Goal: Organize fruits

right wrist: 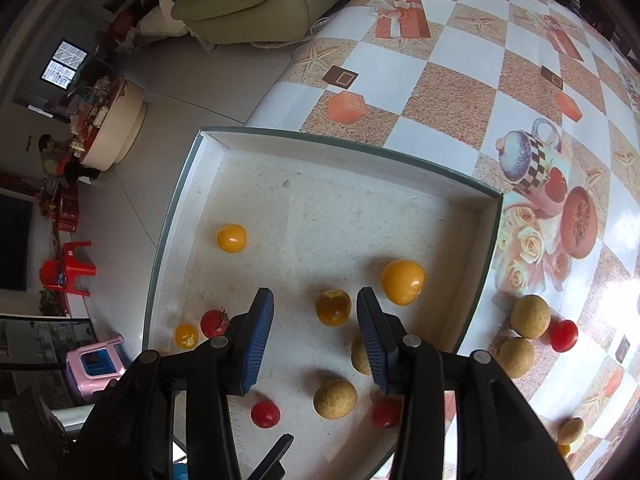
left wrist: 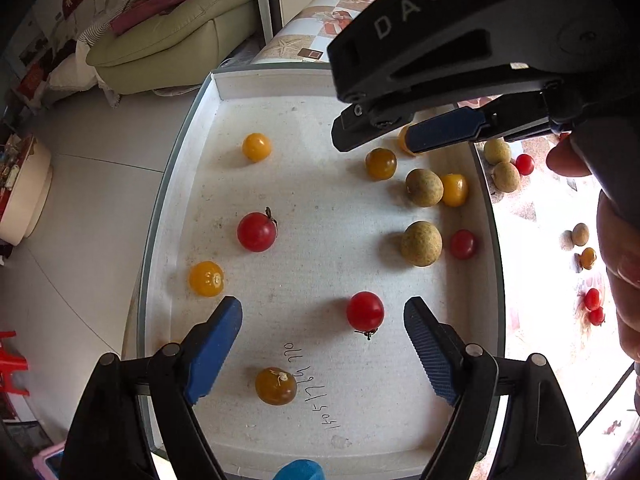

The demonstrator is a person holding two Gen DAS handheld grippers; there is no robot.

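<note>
Left wrist view looks down into a shallow white tray [left wrist: 208,128] on the desk [right wrist: 460,80], where small fruits lie scattered. Going from the left: a yellow tomato [left wrist: 206,279] near the tray's left wall, a red tomato with a stem [left wrist: 256,232], a dark amber tomato [left wrist: 276,386], then a red tomato [left wrist: 365,311] between the fingers of the left tool [left wrist: 323,350]. That tool stands wide open and touches nothing. Further right lie two tan round fruits [left wrist: 421,243] and more tomatoes, and beyond the tray's right wall several fruits wait on the desk.

Right wrist view shows the right tool [right wrist: 315,338] part open and empty, hovering over the tray; an amber tomato [right wrist: 333,307] shows through the gap between its fingers and a larger yellow one [right wrist: 402,282] sits just to the right.

Both tools look to be at the release step, fruit dropped in and nothing held. The next move would call for swinging right, out over the tray wall, to the fruits on the desk [right wrist: 530,317].

Writing: handwritten digits on the tray floor [left wrist: 310,386], upside down and not safely legible; raised letters "DAS" on the right tool's body [left wrist: 412,10].
</note>
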